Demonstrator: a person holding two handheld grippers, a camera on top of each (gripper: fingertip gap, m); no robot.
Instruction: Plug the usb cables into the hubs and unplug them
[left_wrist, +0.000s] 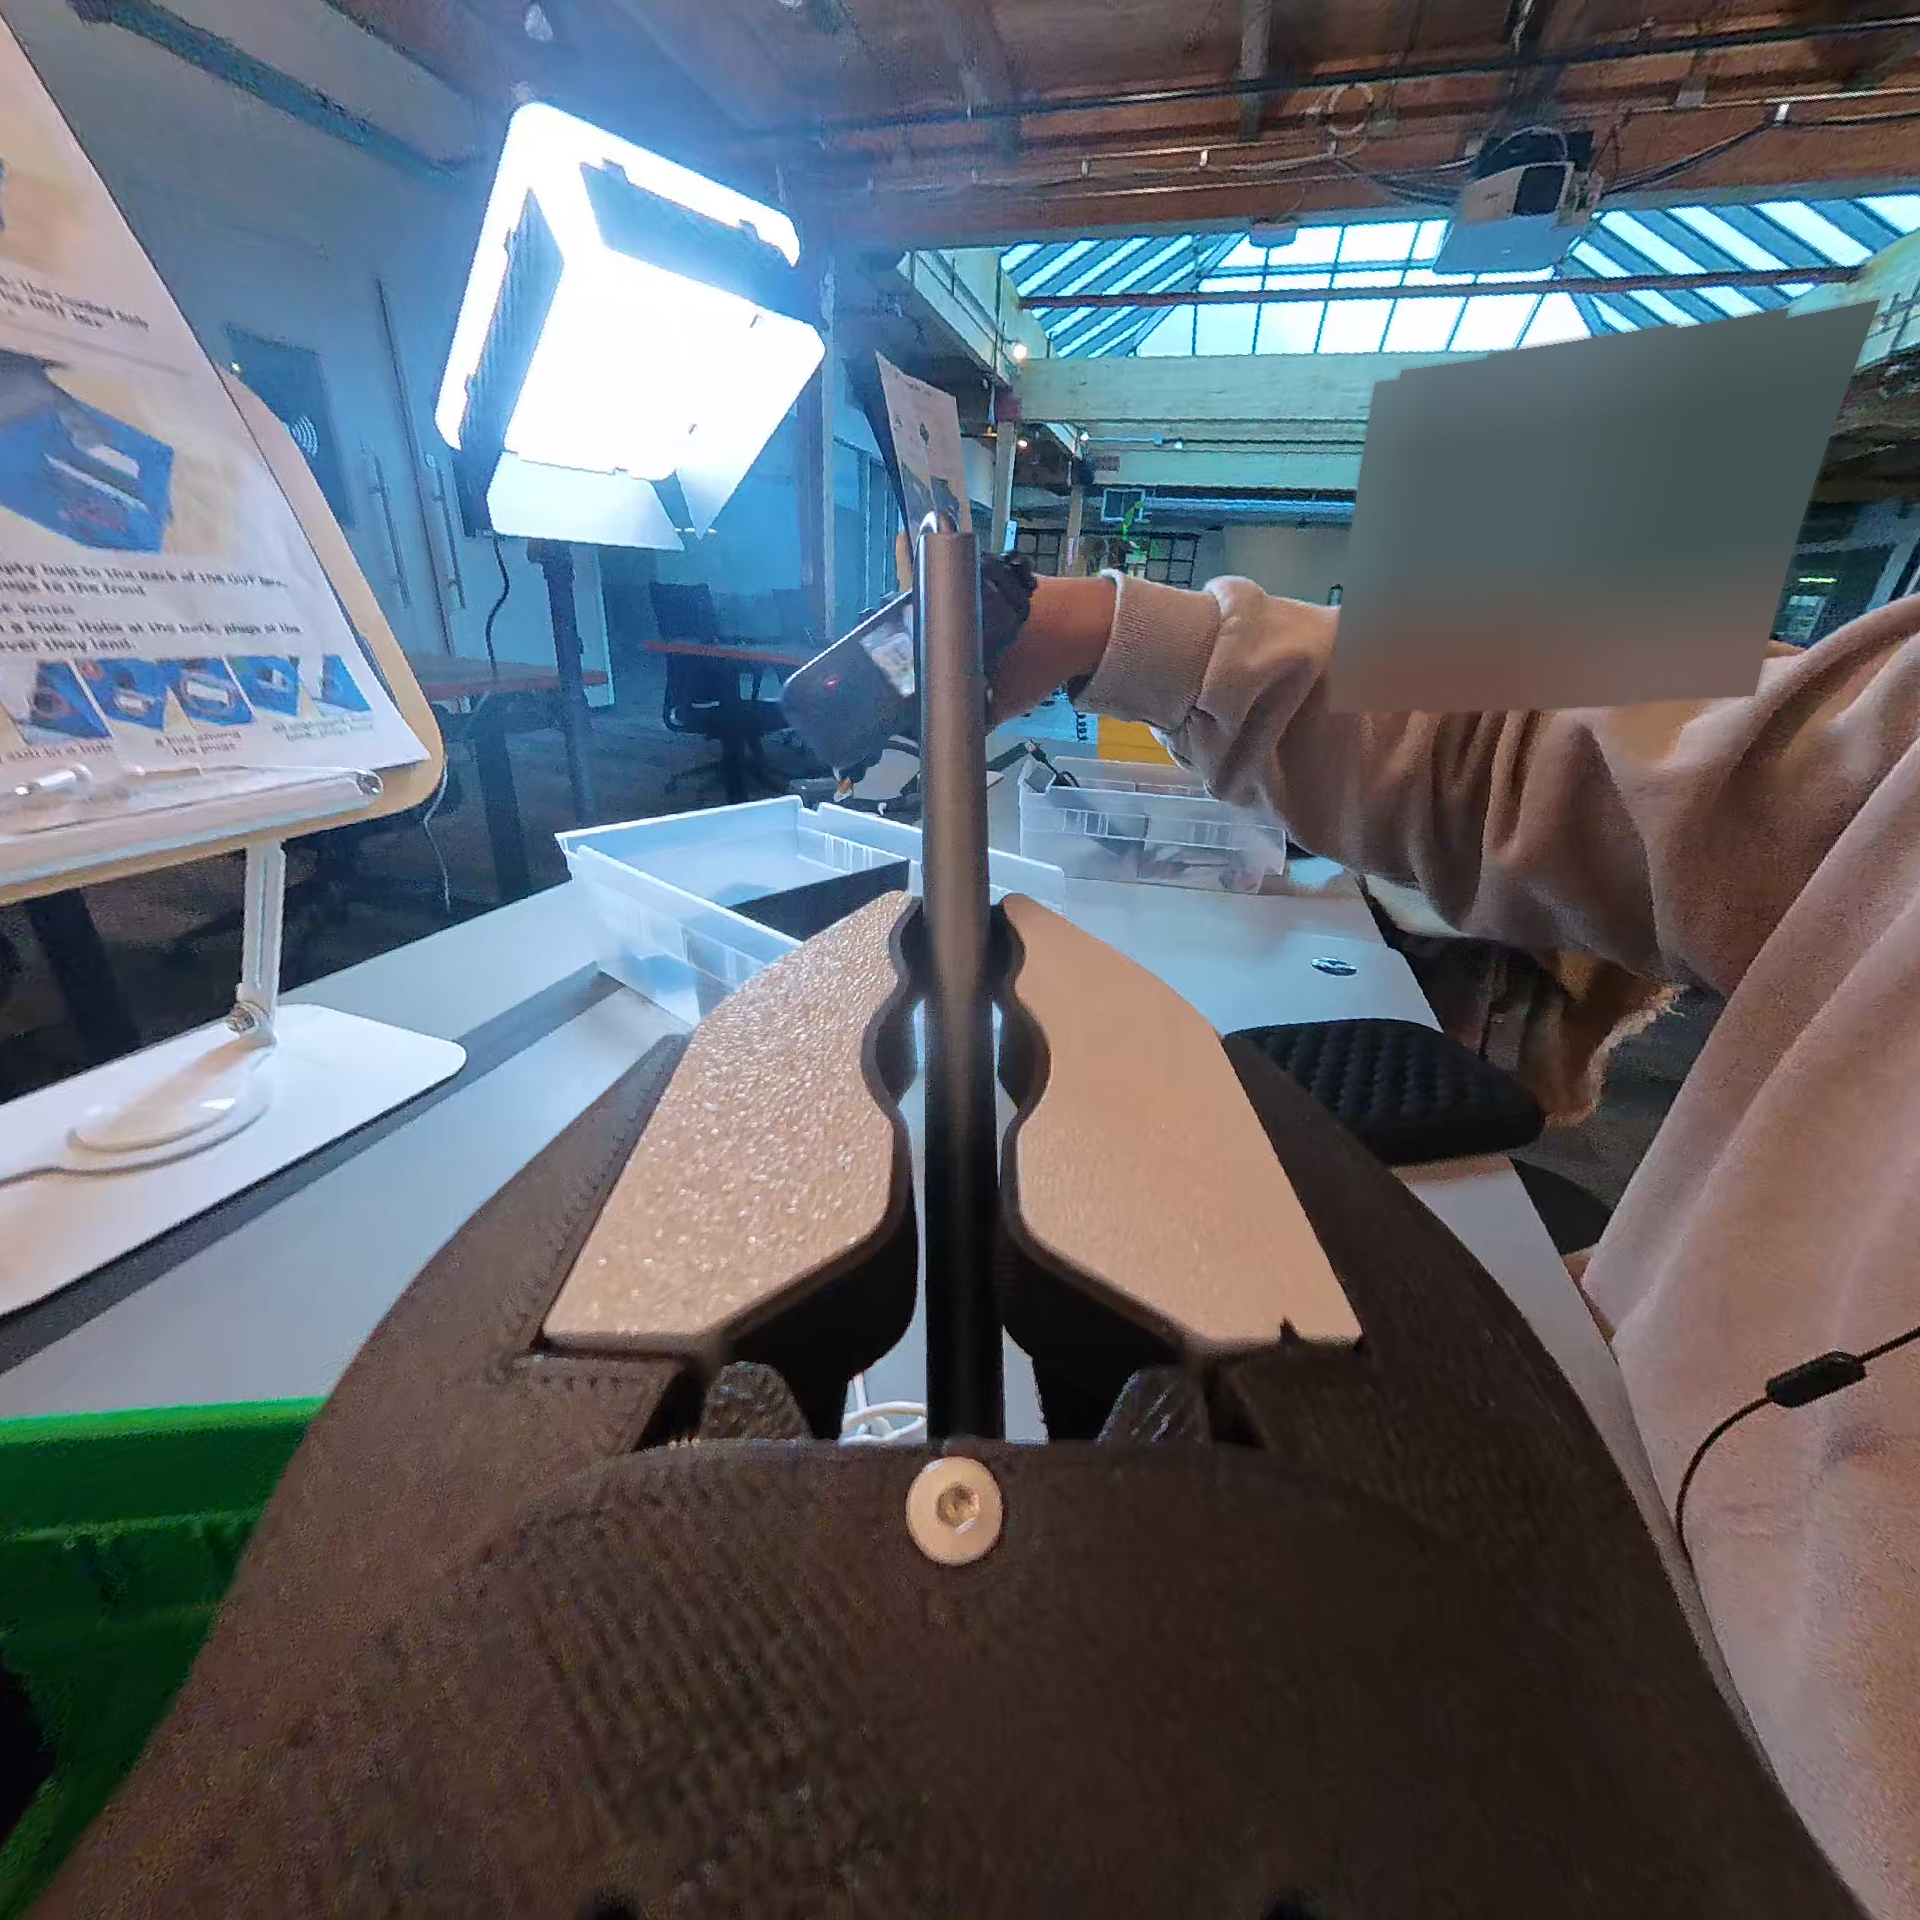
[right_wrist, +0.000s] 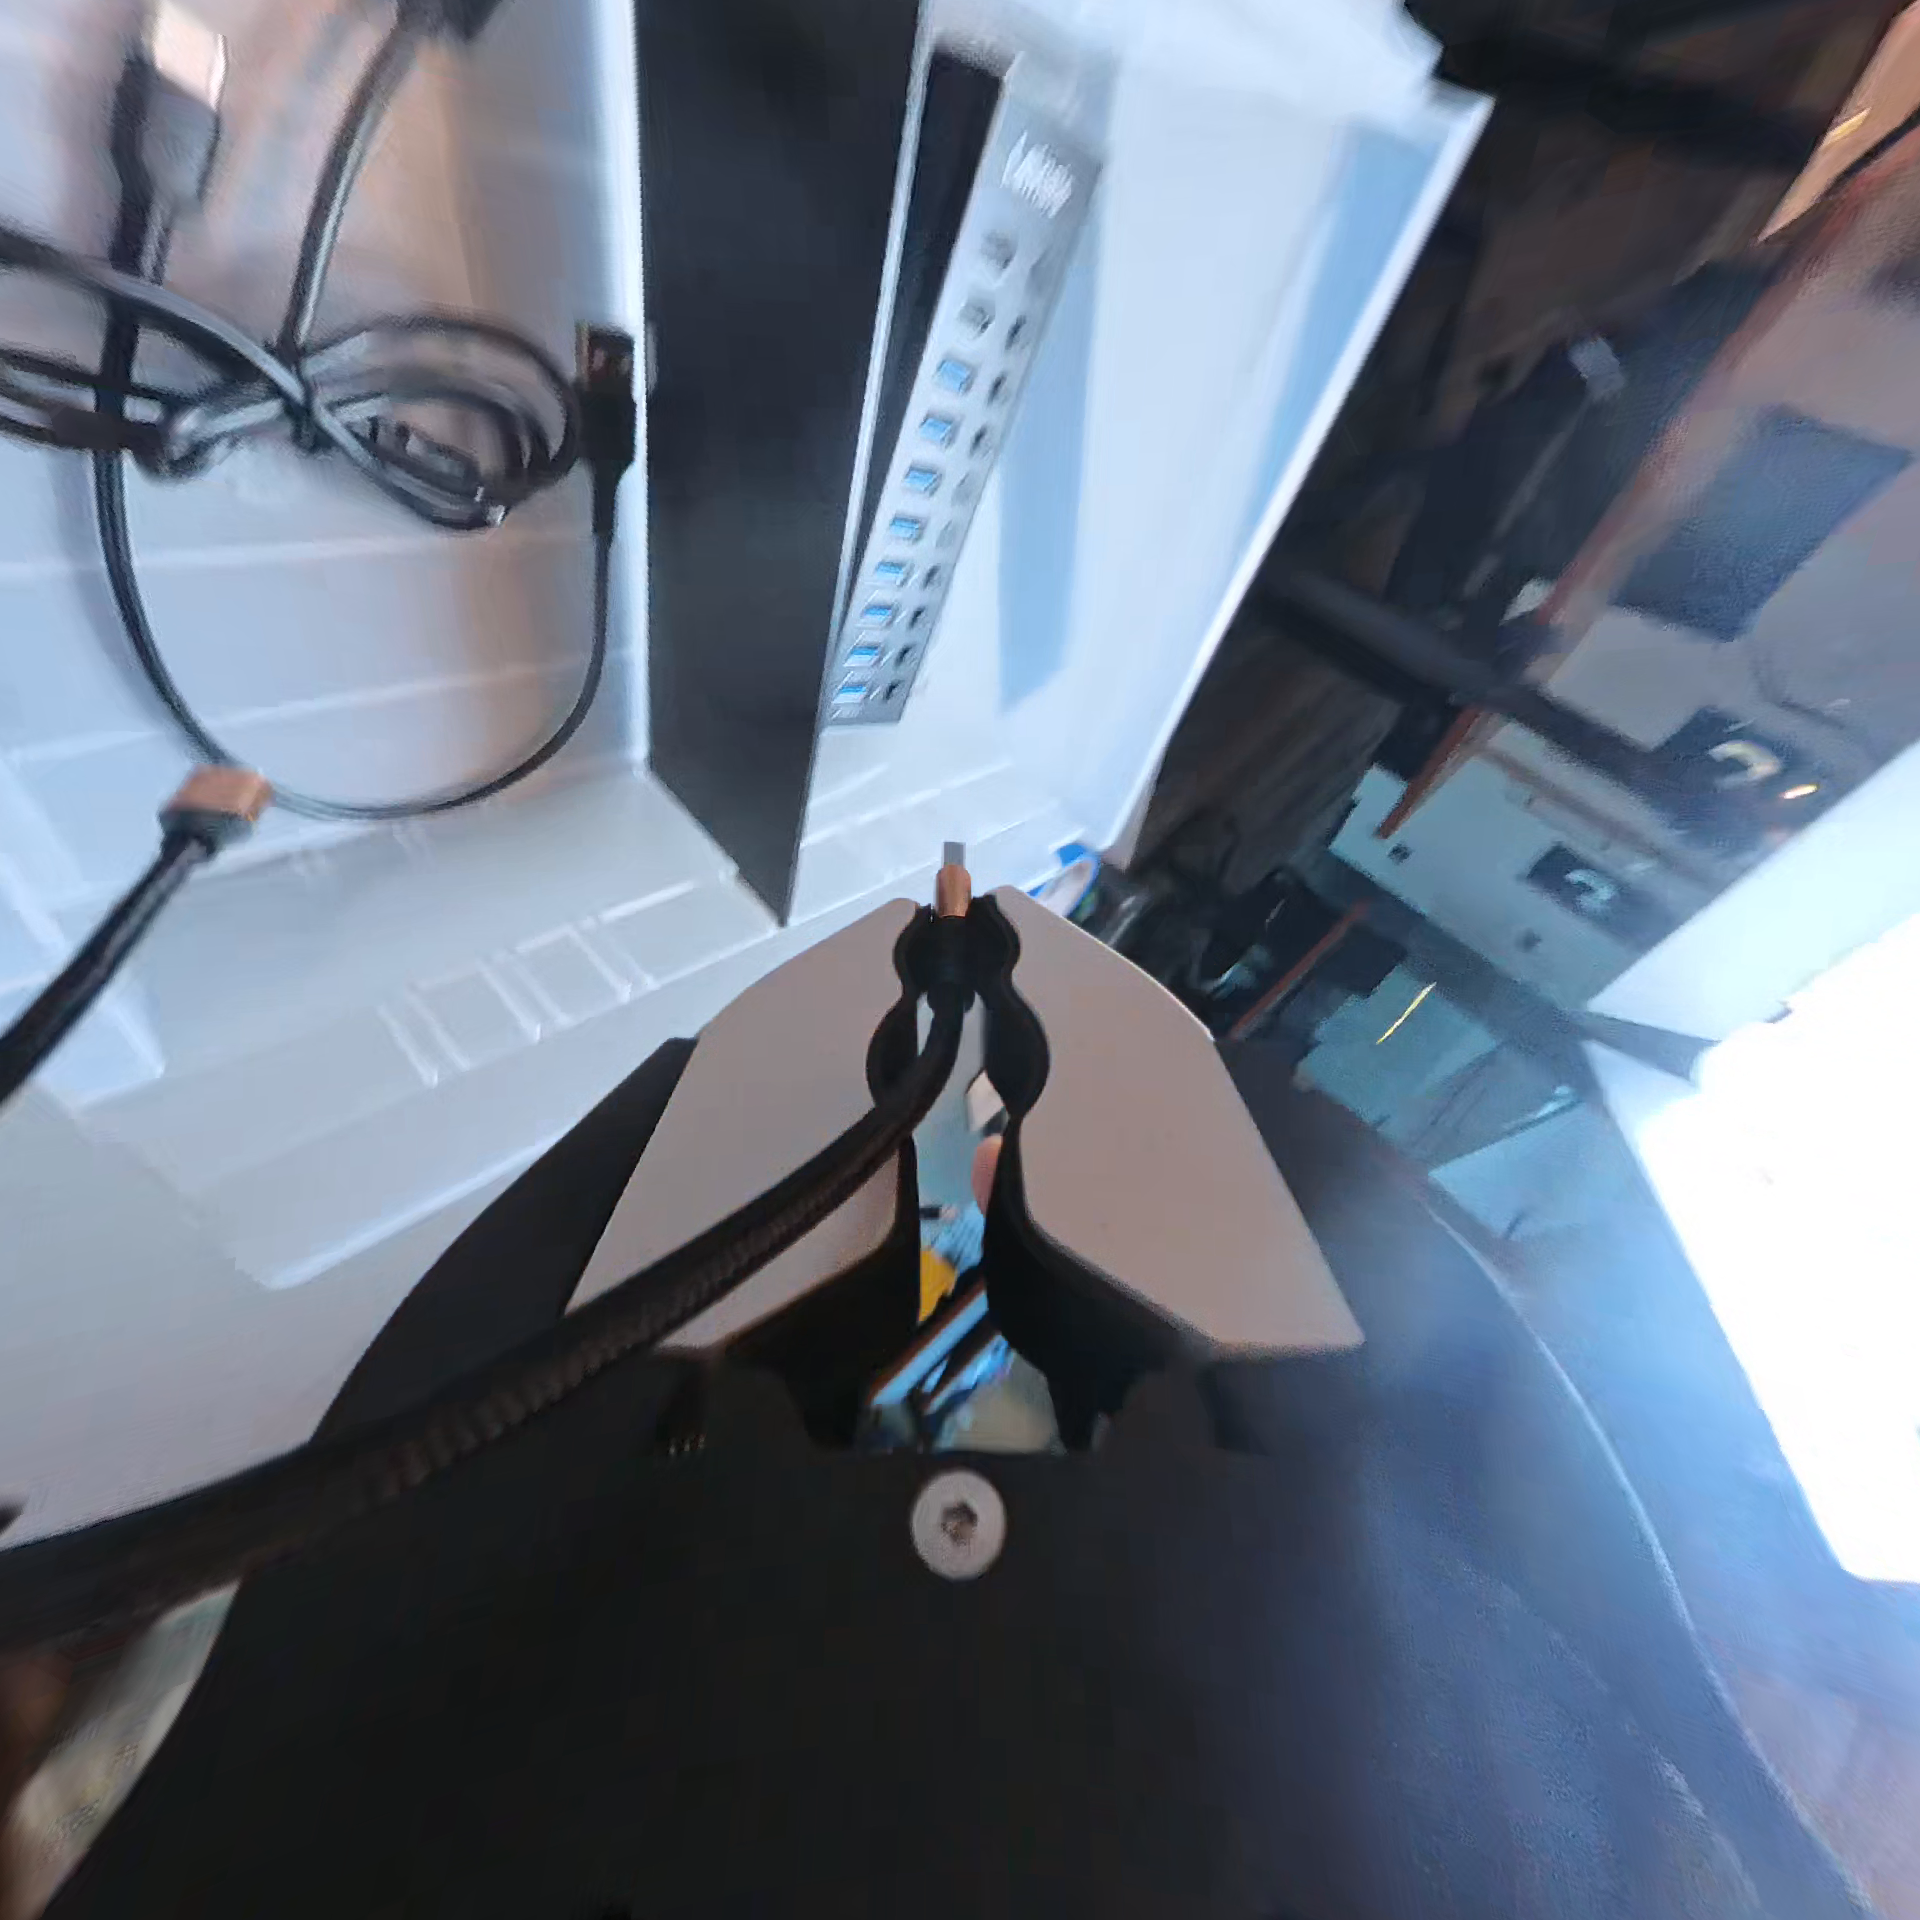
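My left gripper (left_wrist: 954, 920) is shut on a long, thin dark grey slab (left_wrist: 951, 727) that stands upright between the fingers; I see it edge-on, so its faces are hidden. My right gripper (right_wrist: 954, 914) is shut on a USB plug (right_wrist: 953, 883) with a copper collar, and its black braided cable (right_wrist: 727, 1236) trails back to the left. The metal tip points at a silver hub (right_wrist: 935, 468) with a row of blue ports. That hub lies in a white tray (right_wrist: 312, 644) beside a black panel (right_wrist: 727, 416). The plug is short of the hub and not touching it.
Loose black cables (right_wrist: 312, 416) and another copper-collared plug (right_wrist: 218, 800) lie in the tray's left part. On the table are white trays (left_wrist: 665, 862) (left_wrist: 1143, 821), a paper stand (left_wrist: 187, 520) at left and a bright light panel (left_wrist: 623, 343). A sleeved arm (left_wrist: 1351, 727) reaches across. Across from one pair of fingers to the other is roughly 40 centimeters.
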